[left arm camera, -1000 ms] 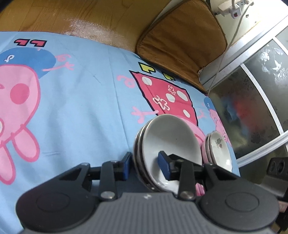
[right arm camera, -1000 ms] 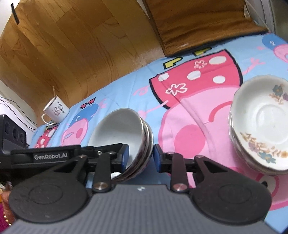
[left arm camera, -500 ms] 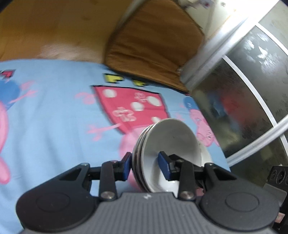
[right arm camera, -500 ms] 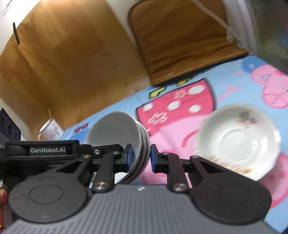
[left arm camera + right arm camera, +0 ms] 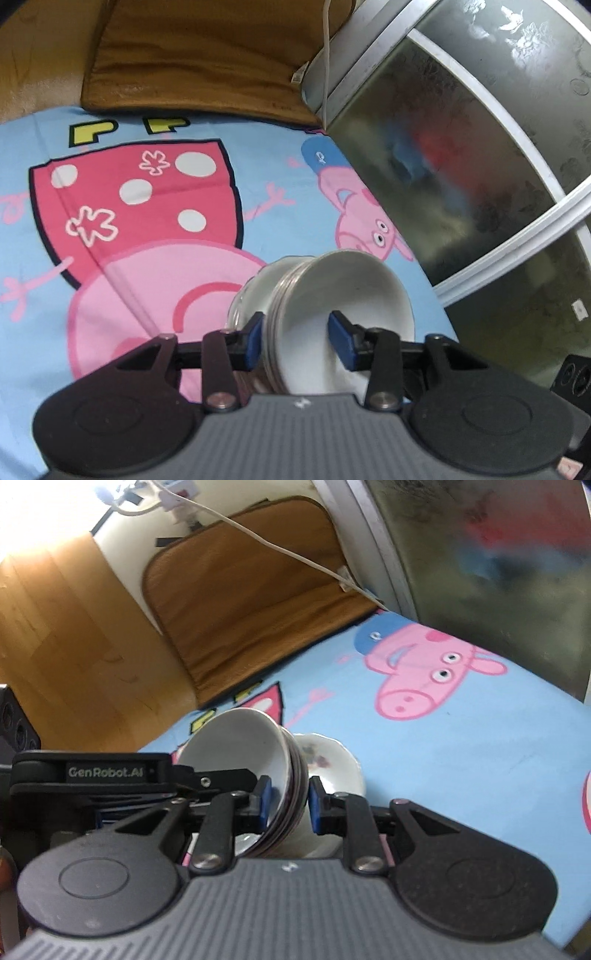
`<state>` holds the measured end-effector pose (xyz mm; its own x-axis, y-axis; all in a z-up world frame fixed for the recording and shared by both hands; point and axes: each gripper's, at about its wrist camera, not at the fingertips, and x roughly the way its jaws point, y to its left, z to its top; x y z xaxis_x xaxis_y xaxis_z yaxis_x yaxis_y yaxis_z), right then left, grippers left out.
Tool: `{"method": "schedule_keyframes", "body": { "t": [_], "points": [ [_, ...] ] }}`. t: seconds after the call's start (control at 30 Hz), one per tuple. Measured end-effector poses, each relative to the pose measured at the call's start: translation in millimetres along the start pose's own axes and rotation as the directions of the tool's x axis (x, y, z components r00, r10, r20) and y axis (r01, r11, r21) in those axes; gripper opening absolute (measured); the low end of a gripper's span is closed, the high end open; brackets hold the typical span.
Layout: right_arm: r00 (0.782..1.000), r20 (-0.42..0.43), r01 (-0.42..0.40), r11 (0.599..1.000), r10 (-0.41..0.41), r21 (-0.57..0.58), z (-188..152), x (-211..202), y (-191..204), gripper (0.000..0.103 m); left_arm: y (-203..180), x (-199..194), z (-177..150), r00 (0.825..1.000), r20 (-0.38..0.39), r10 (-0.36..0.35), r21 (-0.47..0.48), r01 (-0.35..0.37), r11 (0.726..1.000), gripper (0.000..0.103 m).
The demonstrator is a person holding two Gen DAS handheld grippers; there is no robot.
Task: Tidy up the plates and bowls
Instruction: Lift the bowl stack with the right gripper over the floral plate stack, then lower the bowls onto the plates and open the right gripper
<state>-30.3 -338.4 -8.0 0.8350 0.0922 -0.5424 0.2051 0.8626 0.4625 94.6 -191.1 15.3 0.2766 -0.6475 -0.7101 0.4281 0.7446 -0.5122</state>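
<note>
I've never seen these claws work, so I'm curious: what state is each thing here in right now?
Bowl stack: nested, tipped on its side over the plates.
Left claw: jaws opening, bowl rim between them; grip unclear.
Right claw: jaws opening, pads against the bowl rims.
Plate stack: lying flat on the cloth, partly hidden by the bowls.

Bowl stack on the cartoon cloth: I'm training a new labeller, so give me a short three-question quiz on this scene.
1. True or false: the bowl stack stands upright on the cloth.
2. What shows just behind the stack in the right wrist view? A) floral dish B) mug C) spoon
3. Fill in: the mat beyond the cloth is ___.
Key: 1 false, it is tipped on its side; 2 A; 3 brown.
</note>
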Motion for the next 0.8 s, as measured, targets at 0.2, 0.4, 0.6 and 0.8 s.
{"method": "schedule_keyframes", "body": {
  "t": [0.2, 0.4, 0.6, 0.8],
  "points": [
    [0.992, 0.123, 0.029, 0.999, -0.026, -0.029, 0.1, -11.9, 2.0, 0.055, 2.6, -13.0, 3.2, 0.999, 0.038, -0.011, 0.003, 0.010, 1.000, 0.048],
    [0.956, 0.283, 0.071, 0.997, -0.070, 0.006, -13.8, -33.9, 4.4, 0.055, 3.0, -38.3, -3.5, 0.993, 0.113, 0.037, 0.042, -0.042, 0.998, 0.052],
    [0.862, 0.485, 0.170, 0.986, -0.148, -0.001, -50.9, -56.4, 19.9, 0.076, 5.3, -68.7, -30.5, 0.961, 0.238, 0.140, 0.152, -0.180, 0.972, 0.053],
    [0.872, 0.460, 0.201, 0.979, -0.169, -0.021, -91.4, -51.3, 37.3, 0.092, 24.8, -87.9, -60.3, 0.934, 0.288, 0.213, 0.205, -0.277, 0.939, 0.059]
  ]
}}
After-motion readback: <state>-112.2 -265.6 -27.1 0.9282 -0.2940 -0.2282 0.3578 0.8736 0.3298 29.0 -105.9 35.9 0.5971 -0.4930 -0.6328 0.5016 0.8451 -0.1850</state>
